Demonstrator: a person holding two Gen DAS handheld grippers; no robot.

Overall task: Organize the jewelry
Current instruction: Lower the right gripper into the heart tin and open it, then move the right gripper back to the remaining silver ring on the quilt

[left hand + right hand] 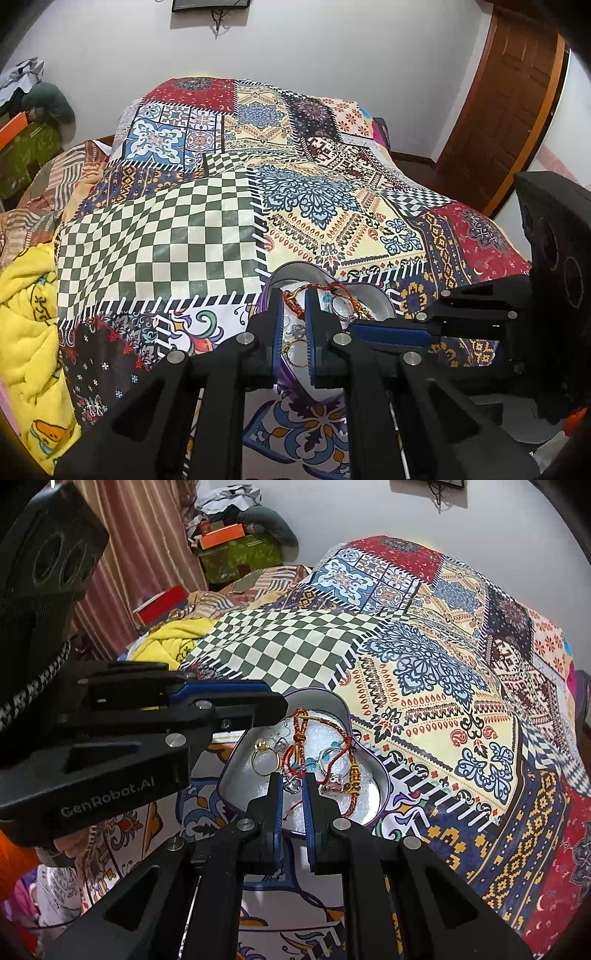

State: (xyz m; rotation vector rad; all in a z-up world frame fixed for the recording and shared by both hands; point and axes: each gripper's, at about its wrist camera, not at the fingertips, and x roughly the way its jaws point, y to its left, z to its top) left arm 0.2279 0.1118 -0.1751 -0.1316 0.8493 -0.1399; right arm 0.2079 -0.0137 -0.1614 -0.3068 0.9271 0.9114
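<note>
The jewelry lay tangled in a heart-shaped tin on the bed's patchwork quilt: light, slippery rings and limp red cords (likely to snag). Both the left claw and right claw hovered over it, drawn together on nothing; the gold ring looked best pinched across its band.

Patchwork bedspread carries a heart-shaped tin.

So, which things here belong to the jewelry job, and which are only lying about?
For the job:
- heart-shaped tin
- gold ring
- red thread bracelet
- silver ring

Lying about:
- patchwork bedspread
- yellow blanket
- orange box
- wooden door
</note>
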